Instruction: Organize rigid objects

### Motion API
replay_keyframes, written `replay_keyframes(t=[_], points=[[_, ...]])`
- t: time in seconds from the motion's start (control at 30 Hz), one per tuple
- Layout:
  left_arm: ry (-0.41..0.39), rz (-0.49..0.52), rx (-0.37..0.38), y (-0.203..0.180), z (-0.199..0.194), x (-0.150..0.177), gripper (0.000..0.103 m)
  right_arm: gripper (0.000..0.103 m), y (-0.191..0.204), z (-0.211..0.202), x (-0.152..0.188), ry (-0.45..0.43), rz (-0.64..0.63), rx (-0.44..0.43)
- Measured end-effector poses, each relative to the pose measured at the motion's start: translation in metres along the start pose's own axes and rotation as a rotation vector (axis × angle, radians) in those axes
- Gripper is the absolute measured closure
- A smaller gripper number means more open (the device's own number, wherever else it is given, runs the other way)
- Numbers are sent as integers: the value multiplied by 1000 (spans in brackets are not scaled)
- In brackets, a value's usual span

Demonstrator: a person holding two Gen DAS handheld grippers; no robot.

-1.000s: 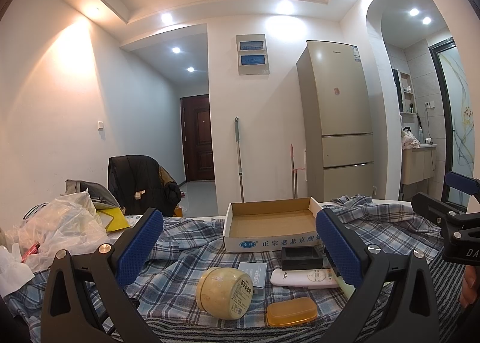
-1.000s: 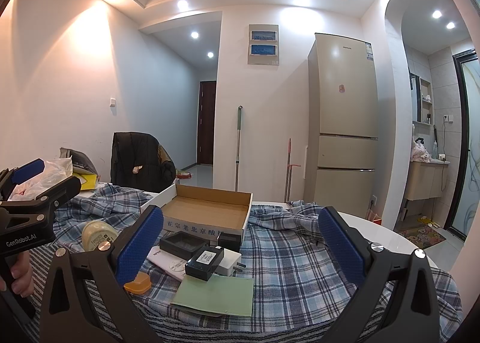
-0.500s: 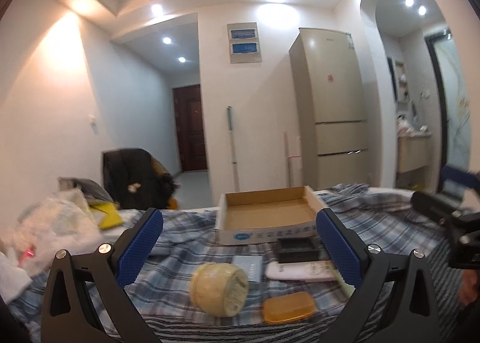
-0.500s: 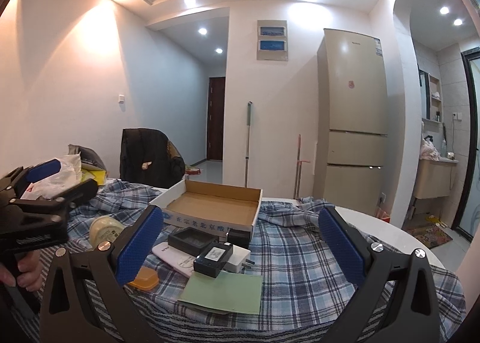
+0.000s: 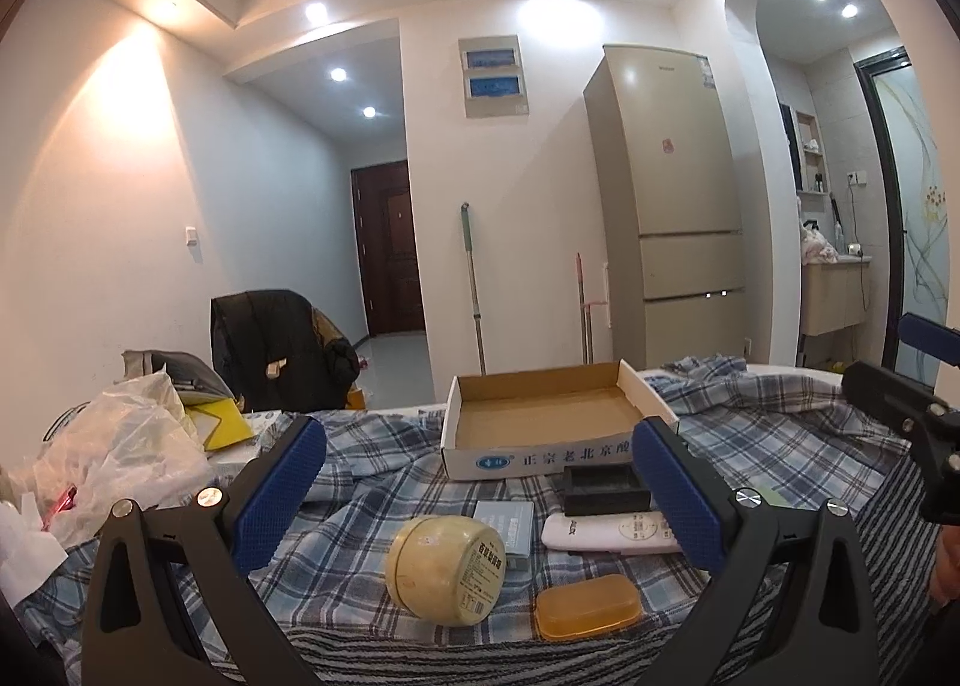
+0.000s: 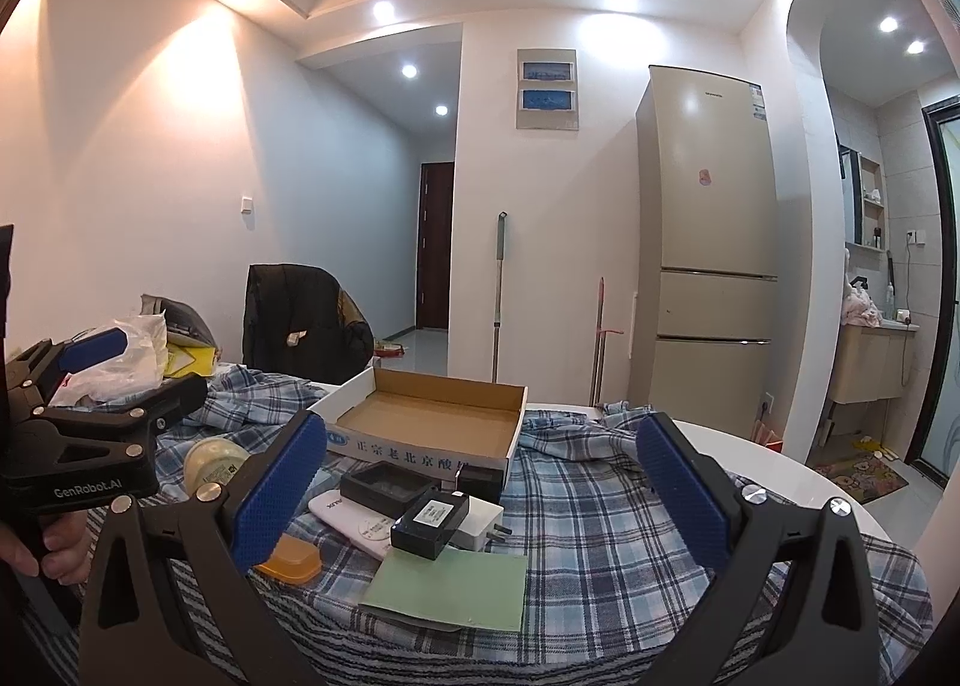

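An empty cardboard box point(image 5: 543, 422) point(image 6: 429, 422) lies on the plaid cloth. In front of it are a cream jar point(image 5: 445, 569) on its side, an orange soap bar point(image 5: 587, 614), a white remote point(image 5: 606, 531), a black tray point(image 5: 606, 488) and a small blue-grey box point(image 5: 504, 524). The right wrist view adds a black adapter point(image 6: 430, 517) on a white plug point(image 6: 477, 518) and a green card point(image 6: 447, 581). My left gripper point(image 5: 474, 482) is open above the jar. My right gripper point(image 6: 480, 482) is open over the adapter. Both hold nothing.
Plastic bags point(image 5: 120, 446) and a yellow item point(image 5: 219, 425) crowd the table's left side. A chair with a dark jacket point(image 5: 276, 350) stands behind. The white table edge point(image 6: 780, 467) shows at the right. A fridge point(image 5: 672, 218) and mops stand by the far wall.
Both views shifted slightly and settled back after a blurred moment. The objects on the cloth have not moved, and both grippers stay open.
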State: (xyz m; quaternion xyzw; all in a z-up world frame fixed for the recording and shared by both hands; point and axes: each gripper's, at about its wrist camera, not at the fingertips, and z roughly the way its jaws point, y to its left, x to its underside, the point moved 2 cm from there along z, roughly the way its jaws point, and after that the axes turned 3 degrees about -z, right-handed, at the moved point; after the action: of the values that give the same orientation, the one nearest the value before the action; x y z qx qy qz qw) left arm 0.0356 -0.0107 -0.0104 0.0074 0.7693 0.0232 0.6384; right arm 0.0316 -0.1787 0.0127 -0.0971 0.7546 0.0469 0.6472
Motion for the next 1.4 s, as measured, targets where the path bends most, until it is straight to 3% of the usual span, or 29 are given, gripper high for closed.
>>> replay_keyframes(t=[0.07,0.13,0.47,0.53,0.67,0.8,0.9,1.0,1.1,1.17,1.4], points=[[18,-11,26,1,4,1,0,0,-3,2,0,13,14,-3],[37,-43,97,5,7,2,0,0,-6,3,0,27,28,5],[114,-64,77,10,14,-6,0,0,-14,8,0,59,55,29],[120,-89,130,19,12,-16,0,0,-16,7,-2,56,61,29],[114,-75,105,33,10,-43,0,0,-22,4,-22,64,81,4],[165,-67,152,40,21,-55,0,0,-24,3,-53,62,106,-12],[203,-89,160,45,35,-47,0,0,-23,10,-63,96,162,-24],[361,-119,192,50,63,-27,0,0,-20,17,-57,113,205,-32],[420,-156,226,53,74,-10,1,0,-13,26,-46,125,186,-16],[440,-141,220,55,82,-2,9,0,-6,34,-39,128,158,-16],[492,-146,269,59,99,23,15,0,4,48,-14,157,98,-15]])
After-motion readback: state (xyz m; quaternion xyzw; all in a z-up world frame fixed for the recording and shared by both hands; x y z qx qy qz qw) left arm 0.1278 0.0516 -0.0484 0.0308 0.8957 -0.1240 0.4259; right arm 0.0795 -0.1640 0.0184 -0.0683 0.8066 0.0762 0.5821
